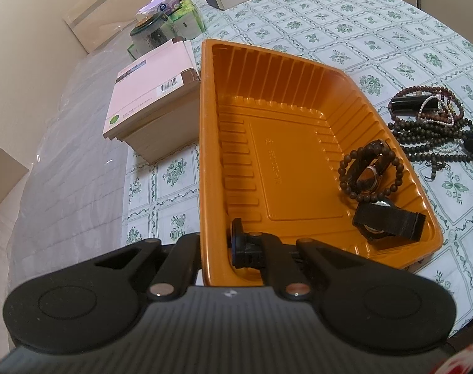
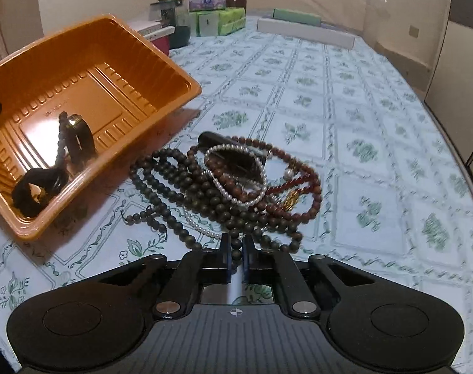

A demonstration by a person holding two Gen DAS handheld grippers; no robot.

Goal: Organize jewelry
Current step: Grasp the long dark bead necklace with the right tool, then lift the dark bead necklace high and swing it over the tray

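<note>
An orange plastic tray (image 1: 267,71) stands tipped on the floral tablecloth, and my left gripper (image 1: 217,243) is shut on its near wall. A dark bead bracelet (image 1: 345,168) and two dark watches (image 1: 389,221) lie in its low corner; the watches (image 2: 80,138) show in the right wrist view too, inside the same tray (image 2: 112,46). Right of the tray lies a tangled jewelry pile (image 2: 236,180) (image 1: 436,127): dark bead strands, a pearl strand (image 2: 211,152), red-brown beads (image 2: 298,193) and a black case (image 2: 213,138). My right gripper (image 2: 236,249) is shut on a dark bead strand at the pile's near edge.
A pink-topped box (image 1: 149,93) sits just left of the tray. Behind it are a jar (image 1: 149,31), tissue packs (image 2: 207,0) and green packs (image 2: 217,20). Long white and green boxes (image 2: 305,32) line the far edge. Open tablecloth (image 2: 376,124) lies to the right.
</note>
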